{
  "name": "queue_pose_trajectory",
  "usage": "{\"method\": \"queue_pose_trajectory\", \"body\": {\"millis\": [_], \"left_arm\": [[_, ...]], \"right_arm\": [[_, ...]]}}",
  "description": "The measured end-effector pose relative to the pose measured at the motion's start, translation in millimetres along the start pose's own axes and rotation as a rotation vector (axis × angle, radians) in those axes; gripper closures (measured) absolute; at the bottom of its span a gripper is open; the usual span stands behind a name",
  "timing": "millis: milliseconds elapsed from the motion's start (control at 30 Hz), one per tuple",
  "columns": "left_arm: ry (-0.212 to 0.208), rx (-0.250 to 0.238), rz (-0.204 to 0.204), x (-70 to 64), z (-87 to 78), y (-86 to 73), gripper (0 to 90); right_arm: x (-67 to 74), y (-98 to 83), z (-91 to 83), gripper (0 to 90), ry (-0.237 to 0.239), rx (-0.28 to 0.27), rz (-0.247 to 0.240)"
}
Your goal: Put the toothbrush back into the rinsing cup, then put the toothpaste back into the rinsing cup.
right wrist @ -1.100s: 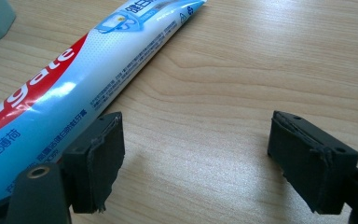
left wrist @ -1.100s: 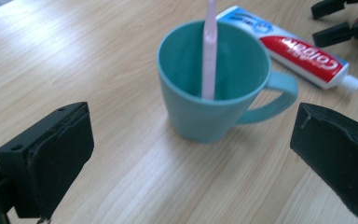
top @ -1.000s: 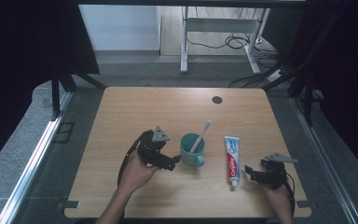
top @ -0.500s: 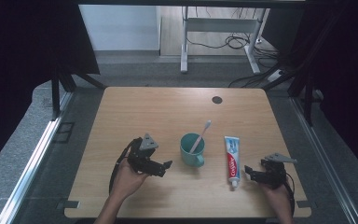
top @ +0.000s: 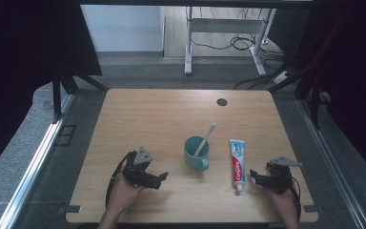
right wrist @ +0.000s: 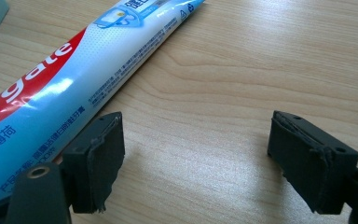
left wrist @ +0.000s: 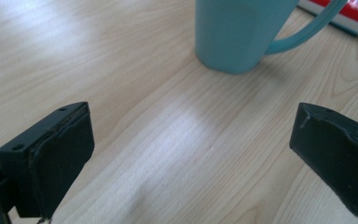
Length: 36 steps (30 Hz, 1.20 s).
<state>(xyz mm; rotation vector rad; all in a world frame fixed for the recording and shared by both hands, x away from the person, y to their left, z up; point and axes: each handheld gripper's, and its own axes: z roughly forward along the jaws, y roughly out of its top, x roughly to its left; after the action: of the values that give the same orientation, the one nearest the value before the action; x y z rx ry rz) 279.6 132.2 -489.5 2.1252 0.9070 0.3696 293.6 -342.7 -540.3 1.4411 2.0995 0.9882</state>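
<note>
Since a second ago, your left gripper (top: 161, 178) has drawn back from the teal ceramic mug (top: 196, 153) toward the near edge of the light wooden table (top: 152, 114), jaws wide and empty. Bare wood lies between them. The mug, with its white toothbrush (top: 205, 140), stands ahead. Your right gripper (top: 252, 175) rests wide open, just beside the white, red and blue toothpaste tube (top: 237, 160).

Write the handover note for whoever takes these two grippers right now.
Left gripper: jaws open, holding nothing, low over the table, short of the teal mug.
Right gripper: jaws open, holding nothing, beside the cap end of the toothpaste tube.
Things: mug upright at mid-table; toothbrush stands in it, leaning right; tube lies flat to the mug's right.
Done: brush is in the mug.
Left: likely the toothpaste, not yet gripped.
</note>
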Motion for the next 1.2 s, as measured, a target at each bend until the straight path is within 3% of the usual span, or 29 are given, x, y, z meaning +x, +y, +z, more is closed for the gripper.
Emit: {"method": "queue_pose_trajectory", "body": {"millis": [667,933,1200], "left_arm": [[0.034,0.046,0.002,-4.7,14.9,-43.3,0.0],[0.038,0.066,0.0,-4.5,19.9,-52.1,0.1],[0.039,0.104,0.0,-6.8,23.5,-52.1,2.1]], "right_arm": [[2.4,0.1,0.6,18.5,-0.015,0.005,-0.013],[-0.1,0.1,0.0,13.7,0.002,0.004,0.008],[-0.2,-1.0,-1.1,8.5,-0.006,0.02,-0.018]]}}
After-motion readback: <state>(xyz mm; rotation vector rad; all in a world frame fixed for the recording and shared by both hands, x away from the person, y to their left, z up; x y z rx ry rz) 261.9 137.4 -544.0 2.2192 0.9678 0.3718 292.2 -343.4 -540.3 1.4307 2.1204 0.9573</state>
